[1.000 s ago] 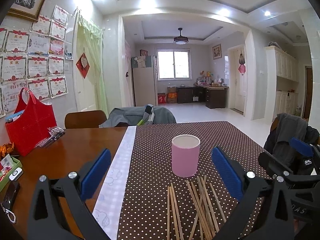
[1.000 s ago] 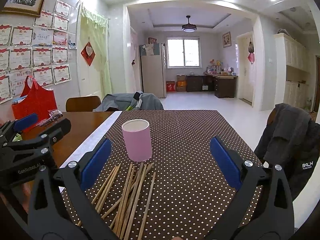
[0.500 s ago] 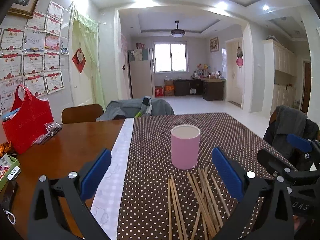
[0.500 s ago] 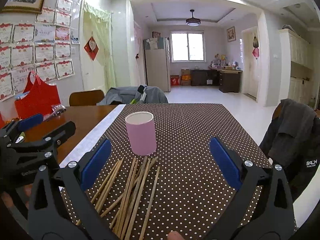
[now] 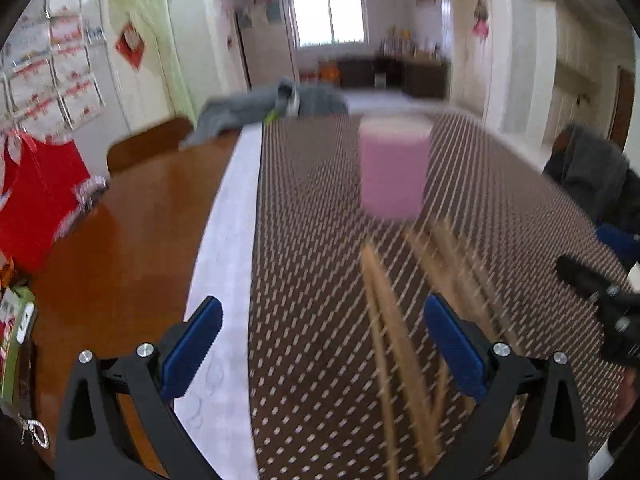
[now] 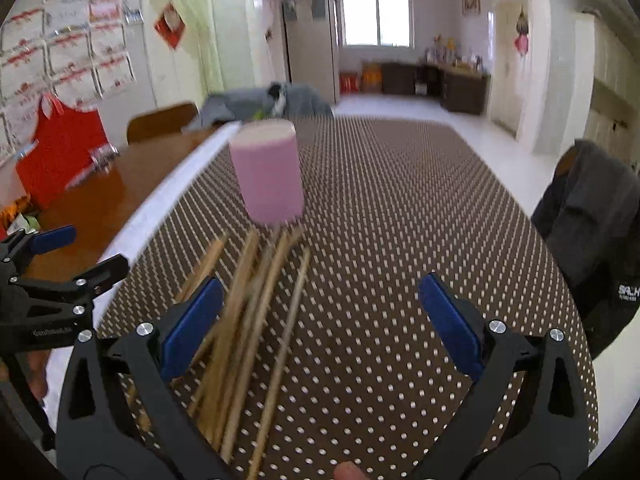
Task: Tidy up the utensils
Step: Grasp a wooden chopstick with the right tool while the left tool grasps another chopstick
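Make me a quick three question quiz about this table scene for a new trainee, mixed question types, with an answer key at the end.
1. True or false: the chopsticks are already standing inside the pink cup.
2. Multiple choice: in the right wrist view, the chopsticks lie nearer which side of the right gripper? A. its left jaw B. its right jaw C. neither, they are beyond the cup
3. Fill in: the cup stands on a brown ____ tablecloth.

Key
1. False; they lie loose on the cloth in front of the cup.
2. A
3. Dotted. Both the right gripper and the left gripper have their jaws wide apart, holding nothing.
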